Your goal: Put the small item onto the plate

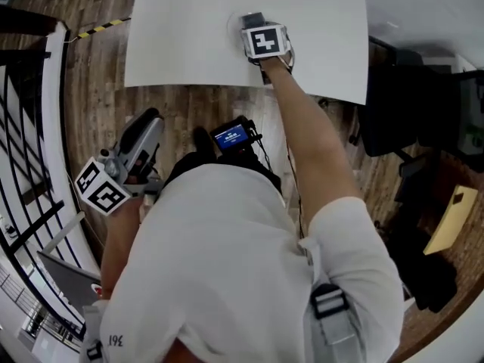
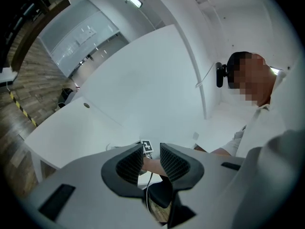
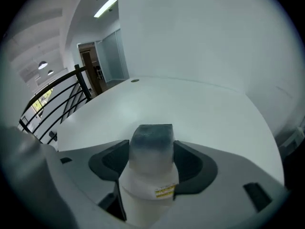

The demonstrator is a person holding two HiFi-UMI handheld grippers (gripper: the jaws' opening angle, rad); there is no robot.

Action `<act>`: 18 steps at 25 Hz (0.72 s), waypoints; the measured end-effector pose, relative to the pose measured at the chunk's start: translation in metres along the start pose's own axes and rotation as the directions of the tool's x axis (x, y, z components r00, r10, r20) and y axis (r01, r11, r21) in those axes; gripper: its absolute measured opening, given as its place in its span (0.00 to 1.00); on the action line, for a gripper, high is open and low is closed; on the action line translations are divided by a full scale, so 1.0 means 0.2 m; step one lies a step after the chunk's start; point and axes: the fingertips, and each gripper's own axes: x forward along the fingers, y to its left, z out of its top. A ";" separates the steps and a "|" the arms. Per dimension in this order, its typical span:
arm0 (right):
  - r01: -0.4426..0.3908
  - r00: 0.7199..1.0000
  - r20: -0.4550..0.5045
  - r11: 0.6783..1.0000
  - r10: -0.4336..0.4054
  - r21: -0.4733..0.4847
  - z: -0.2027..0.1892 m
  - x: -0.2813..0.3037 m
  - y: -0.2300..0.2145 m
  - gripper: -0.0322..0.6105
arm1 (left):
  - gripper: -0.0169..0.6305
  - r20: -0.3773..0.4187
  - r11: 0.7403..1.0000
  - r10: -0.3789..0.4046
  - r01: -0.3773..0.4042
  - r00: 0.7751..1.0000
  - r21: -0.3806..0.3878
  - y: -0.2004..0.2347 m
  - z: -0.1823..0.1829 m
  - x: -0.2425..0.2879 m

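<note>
My right gripper [image 3: 151, 151] is shut on a small white bottle [image 3: 148, 175] with a grey translucent cap, gripped upright between the pads. In the head view the right gripper [image 1: 255, 23] reaches out over the white table [image 1: 181, 36], its marker cube on top hiding most of the bottle. A faint round rim, perhaps a white plate [image 1: 231, 29], shows just left of it. My left gripper [image 1: 151, 121] is held back off the table near the person's left side. Its jaws [image 2: 151, 159] stand slightly apart with nothing between them.
A black railing [image 1: 30, 127] runs along the left over the wood floor. Dark chairs and gear [image 1: 408, 112] stand right of the table, with a cardboard piece [image 1: 454, 218] behind. A device with a blue screen [image 1: 231, 137] hangs at the person's chest.
</note>
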 end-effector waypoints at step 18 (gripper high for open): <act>-0.187 0.912 0.403 0.948 0.069 0.259 -0.05 -0.72 0.03 0.63 | 0.20 -0.061 0.985 -0.165 0.162 0.984 -0.052 0.00 0.00 0.11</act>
